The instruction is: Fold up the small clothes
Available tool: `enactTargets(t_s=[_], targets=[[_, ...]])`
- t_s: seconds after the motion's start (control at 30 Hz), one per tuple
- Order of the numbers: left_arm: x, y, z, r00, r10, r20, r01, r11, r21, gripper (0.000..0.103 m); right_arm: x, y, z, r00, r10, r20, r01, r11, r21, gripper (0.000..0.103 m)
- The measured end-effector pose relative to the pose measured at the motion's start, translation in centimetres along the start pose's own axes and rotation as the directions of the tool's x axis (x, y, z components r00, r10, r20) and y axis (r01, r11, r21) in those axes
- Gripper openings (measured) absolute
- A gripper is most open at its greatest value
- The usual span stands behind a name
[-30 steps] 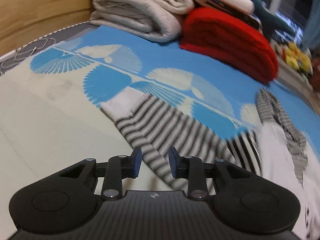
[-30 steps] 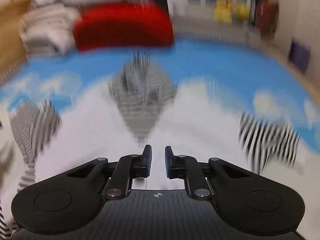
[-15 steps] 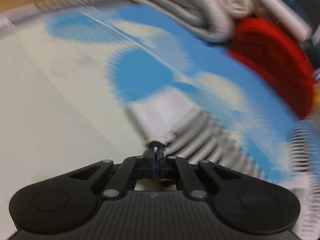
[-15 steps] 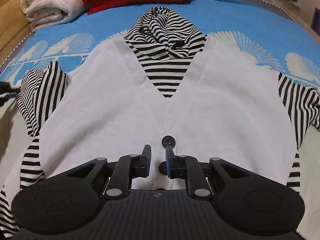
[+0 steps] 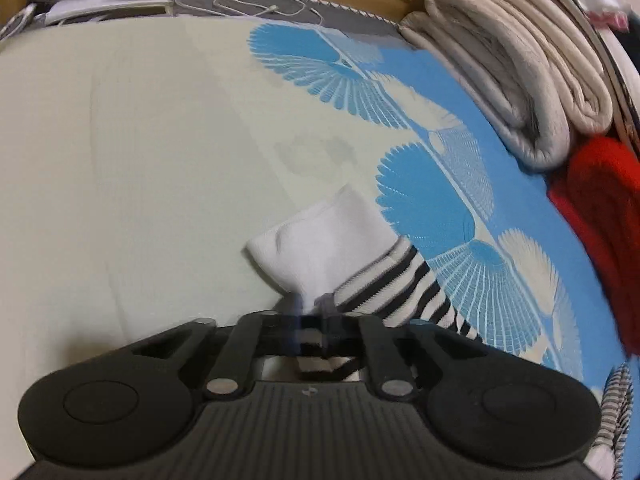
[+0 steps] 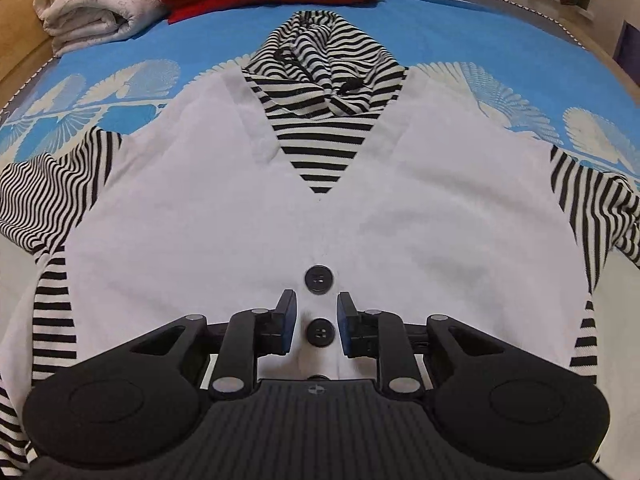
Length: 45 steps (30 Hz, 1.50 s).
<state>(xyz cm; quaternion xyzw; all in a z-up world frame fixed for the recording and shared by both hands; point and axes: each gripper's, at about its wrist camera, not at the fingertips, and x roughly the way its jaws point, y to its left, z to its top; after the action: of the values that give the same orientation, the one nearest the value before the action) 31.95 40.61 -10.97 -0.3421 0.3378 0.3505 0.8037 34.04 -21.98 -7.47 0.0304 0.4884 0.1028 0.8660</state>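
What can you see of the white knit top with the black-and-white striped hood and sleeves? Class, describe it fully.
The white knit top with striped hood and sleeves lies flat, front up, on the blue fan-patterned bedsheet. Its striped hood is bunched at the neck, and black buttons run down the centre. The sleeves spread sideways. The left gripper pinches one sleeve near its white cuff; the right gripper, open, straddles a button.

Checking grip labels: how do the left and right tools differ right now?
The left tool is shut on the striped sleeve near its white cuff; the right tool is open, gripping nothing. The left sits at the garment's edge; the right hovers over the white front, straddling a black button. Both point downward.
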Motion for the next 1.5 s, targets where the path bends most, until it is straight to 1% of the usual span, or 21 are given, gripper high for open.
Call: enactTargets(t_s=[0.07,0.13,0.27,0.33,0.43,0.47,0.5,0.53,0.57,0.6,0.63,0.73,0.83,0.9,0.97,1.0,1.07,1.3,1.37,1.4,1.5], targets=[[-1.8,-1.9,0.1,0.997,0.05,0.06,-0.053,0.998,0.042,0.009,-0.2,-0.5,0.0,1.0,-0.01,0.005,0.01,1.0,0.015,0.023],[-5.2,-5.5,-0.4,0.985,0.009,0.172,-0.039,0.984,0.173,0.009,-0.5,-1.3,0.0,1.0,-0.022,0.013,0.021,0.999,0.044,0.023],[-13.8,-14.9,-4.6,0.925,-0.296,0.237,0.174,0.886,0.429,0.009,-1.5,-3.1,0.0,0.998,-0.044,0.041,0.039,0.993,0.11,0.023],[-17.8,-19.2,-8.7,0.874,-0.457,0.164,0.311,0.788,0.532,0.009,-2.2,-4.2,-0.1,0.996,-0.066,0.066,0.055,0.987,0.152,0.023],[-22.6,-24.6,-16.8,0.781,-0.622,-0.05,0.511,0.592,0.623,0.009,-3.2,-6.5,-0.2,0.987,-0.115,0.111,0.085,0.967,0.24,0.022],[-23.6,-26.0,-20.0,0.74,-0.652,-0.168,0.59,0.508,0.628,0.017,-3.4,-7.4,-0.3,0.984,-0.134,0.118,0.097,0.955,0.28,0.018],[-24.2,-27.2,-23.0,0.698,-0.65,-0.302,0.661,0.421,0.621,0.039,-3.6,-8.2,-0.2,0.982,-0.143,0.122,0.098,0.944,0.313,0.014],[-24.5,-28.2,-26.0,0.656,-0.607,-0.448,0.726,0.346,0.595,0.05,-3.8,-9.2,-0.2,0.981,-0.145,0.13,0.09,0.931,0.354,0.014],[-24.7,-28.5,-27.7,0.641,-0.568,-0.516,0.751,0.324,0.575,0.054,-4.0,-10.0,-0.2,0.98,-0.141,0.138,0.077,0.919,0.387,0.014],[-25.1,-28.6,-28.6,0.646,-0.542,-0.537,0.752,0.329,0.571,0.054,-4.1,-10.8,-0.1,0.98,-0.135,0.145,0.063,0.906,0.42,0.014],[-25.5,-28.5,-28.6,0.671,-0.524,-0.525,0.732,0.354,0.582,0.054,-4.1,-11.7,-0.1,0.981,-0.127,0.149,0.046,0.888,0.458,0.015],[-26.2,-27.8,-25.1,0.797,-0.47,-0.379,0.598,0.521,0.609,0.053,-3.8,-13.2,-0.3,0.986,-0.068,0.155,-0.026,0.844,0.536,0.016],[-25.1,-25.6,-20.5,0.87,-0.44,-0.223,0.485,0.675,0.556,0.054,-2.8,-13.8,-0.4,0.988,0.003,0.157,-0.093,0.817,0.569,0.018],[-23.3,-23.6,-18.9,0.911,-0.39,-0.136,0.397,0.734,0.551,0.054,-1.6,-13.8,-0.6,0.987,0.042,0.155,-0.125,0.806,0.578,0.025],[-20.8,-22.4,-18.4,0.962,-0.247,-0.112,0.266,0.777,0.57,0.052,0.1,-13.8,-0.7,0.988,0.078,0.131,-0.141,0.788,0.6,0.025],[-19.5,-22.2,-17.9,0.973,-0.192,-0.126,0.23,0.798,0.557,0.052,0.6,-13.7,-0.7,0.987,0.097,0.128,-0.155,0.779,0.608,0.026],[-18.0,-21.4,-16.5,0.971,-0.19,-0.145,0.237,0.84,0.488,0.052,2.3,-13.4,-0.5,0.986,0.128,0.105,-0.166,0.762,0.626,0.029],[-15.7,-22.5,-14.4,0.968,-0.182,-0.17,0.243,0.836,0.491,0.052,7.1,-12.4,0.5,0.992,0.099,0.073,-0.122,0.753,0.646,0.031],[-14.9,-22.7,-14.3,0.969,-0.178,-0.173,0.242,0.835,0.495,0.052,7.1,-11.3,1.3,0.994,0.066,0.084,-0.103,0.805,0.585,0.023],[-14.7,-22.8,-14.4,0.969,-0.177,-0.172,0.241,0.834,0.497,0.052,6.8,-10.8,1.6,0.994,0.052,0.1,-0.098,0.833,0.545,0.007],[-14.4,-22.8,-14.3,0.967,-0.184,-0.178,0.25,0.825,0.506,0.052,4.3,-9.9,2.8,0.979,0.012,0.202,-0.107,0.879,0.465,0.006]])
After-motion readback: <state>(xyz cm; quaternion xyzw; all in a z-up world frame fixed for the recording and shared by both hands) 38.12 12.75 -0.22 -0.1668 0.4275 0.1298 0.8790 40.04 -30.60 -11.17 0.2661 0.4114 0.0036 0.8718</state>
